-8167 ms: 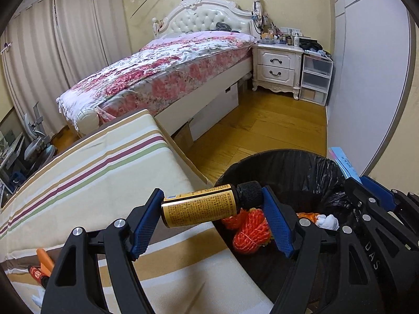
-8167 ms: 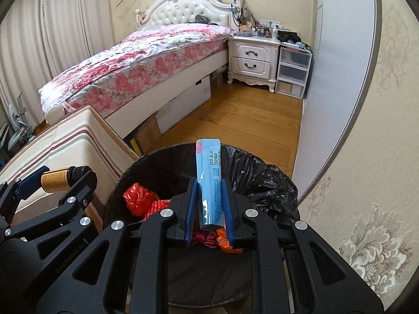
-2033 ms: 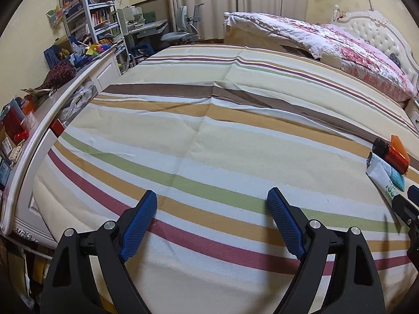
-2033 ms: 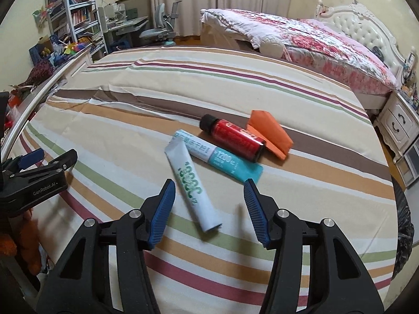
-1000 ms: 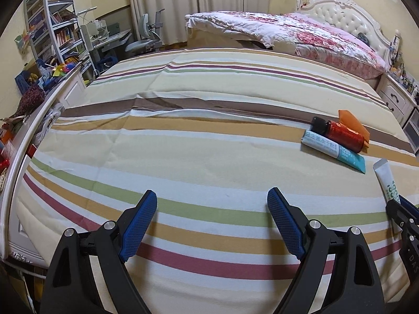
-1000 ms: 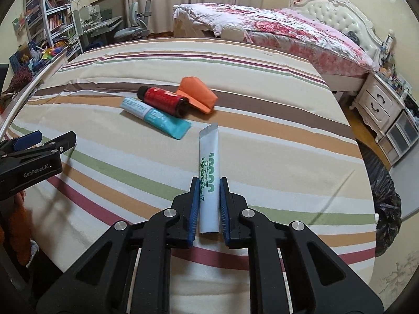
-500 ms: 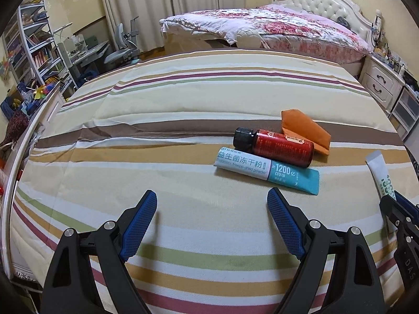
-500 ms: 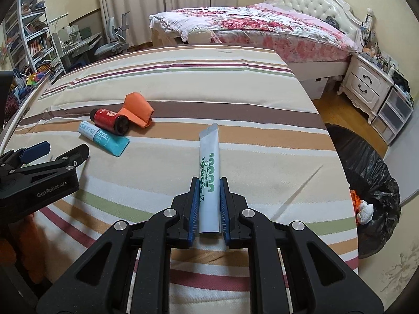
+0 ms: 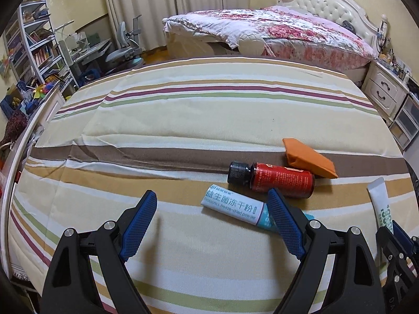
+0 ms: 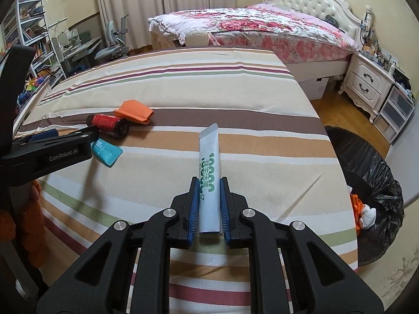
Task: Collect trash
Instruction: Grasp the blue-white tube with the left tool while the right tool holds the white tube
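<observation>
Firstly, left wrist view:
Left gripper (image 9: pixel 212 222): its jaws are held wide apart and nothing is pressed between them; it is seen above the striped bedsheet (image 9: pixel 183 110).
Blue-white sachet (image 9: pixel 235 206): it is laid flat on the sheet, and its teal end is hidden behind the right-hand blue pad.
Red bottle (image 9: pixel 277 179): it is laid on its side just behind the sachet, with the black cap turned to the left.
Orange packet (image 9: pixel 306 158): it is placed against the far side of the bottle, towards the right.
White sachet (image 9: pixel 381 204): it is seen at the right edge, clamped in the right gripper (image 9: pixel 392 238).
Floral bed (image 9: pixel 275 34): it is seen beyond the striped sheet.

Secondly, right wrist view:
Right gripper (image 10: pixel 209 204): it is closed on the white sachet (image 10: pixel 208 172), whose flat sealed end is pointed away from the camera.
Trash bin (image 10: pixel 377 172): it is lined with a black bag and stands on the floor at the right of the bed; orange and white scraps are seen inside.
Red bottle (image 10: pixel 108 123), orange packet (image 10: pixel 134 111): both are laid at the left, touching each other.
Blue-white sachet (image 10: pixel 107 153): only its teal end is visible beside the left gripper's finger (image 10: pixel 52 151).
</observation>
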